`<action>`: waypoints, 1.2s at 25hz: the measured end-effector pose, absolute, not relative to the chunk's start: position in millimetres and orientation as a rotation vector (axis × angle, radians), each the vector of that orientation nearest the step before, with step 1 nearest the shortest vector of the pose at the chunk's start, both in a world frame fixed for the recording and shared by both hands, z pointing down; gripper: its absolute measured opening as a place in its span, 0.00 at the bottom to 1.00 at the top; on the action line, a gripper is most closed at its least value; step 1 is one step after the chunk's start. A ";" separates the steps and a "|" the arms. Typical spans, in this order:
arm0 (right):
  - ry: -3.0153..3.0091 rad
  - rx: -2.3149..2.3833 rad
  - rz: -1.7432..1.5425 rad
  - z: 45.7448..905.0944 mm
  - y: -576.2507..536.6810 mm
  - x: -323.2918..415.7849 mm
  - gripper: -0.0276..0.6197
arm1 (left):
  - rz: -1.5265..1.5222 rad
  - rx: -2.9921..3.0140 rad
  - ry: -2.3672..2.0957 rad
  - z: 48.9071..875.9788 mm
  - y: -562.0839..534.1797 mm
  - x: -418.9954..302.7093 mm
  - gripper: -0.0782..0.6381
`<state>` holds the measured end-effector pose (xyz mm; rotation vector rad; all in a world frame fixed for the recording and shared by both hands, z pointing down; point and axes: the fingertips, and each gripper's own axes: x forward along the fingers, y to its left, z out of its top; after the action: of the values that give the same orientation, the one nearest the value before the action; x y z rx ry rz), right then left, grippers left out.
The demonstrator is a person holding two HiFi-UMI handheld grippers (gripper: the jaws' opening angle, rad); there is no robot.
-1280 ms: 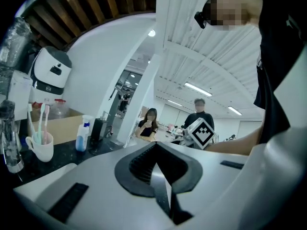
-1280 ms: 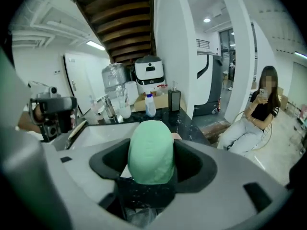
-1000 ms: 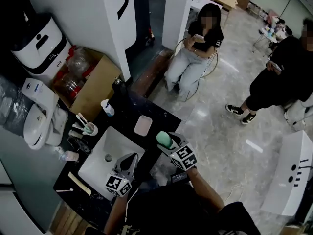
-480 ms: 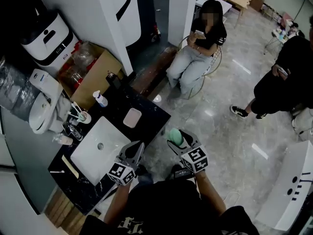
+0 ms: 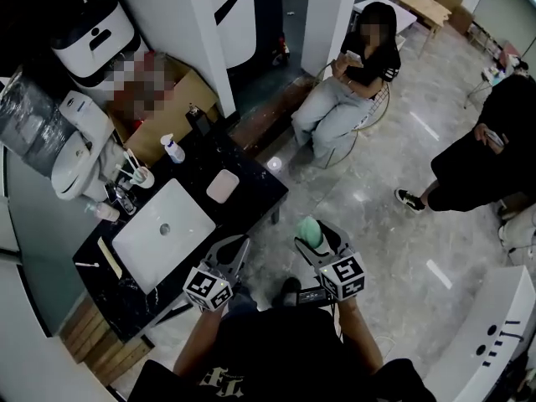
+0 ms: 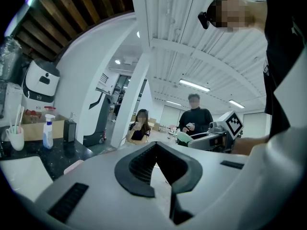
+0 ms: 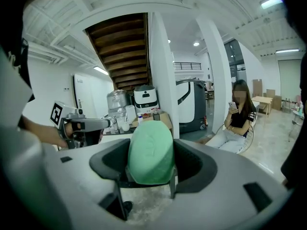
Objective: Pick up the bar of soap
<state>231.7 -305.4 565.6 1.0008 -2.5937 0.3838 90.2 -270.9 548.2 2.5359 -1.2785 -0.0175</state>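
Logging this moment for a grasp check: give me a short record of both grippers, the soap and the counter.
right gripper: shut on the green oval bar of soap
left gripper: jaws together, nothing between them
soap position: held over the grey floor, clear of the black stone counter
pink rectangular dish: on the counter, beside the white sink

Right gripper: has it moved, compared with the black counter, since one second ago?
Yes. The right gripper, shut on the green soap, was over the black counter's edge. Now it is away from it, above the grey floor.
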 end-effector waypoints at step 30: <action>-2.620 0.932 0.282 546.9 -293.5 221.2 0.49 | -0.070 2.503 -1.367 543.5 -252.0 65.4 0.12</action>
<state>221.2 -293.5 546.9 0.9316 -2.6205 0.2819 65.4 -252.0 543.5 2.5028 -1.3669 -0.0696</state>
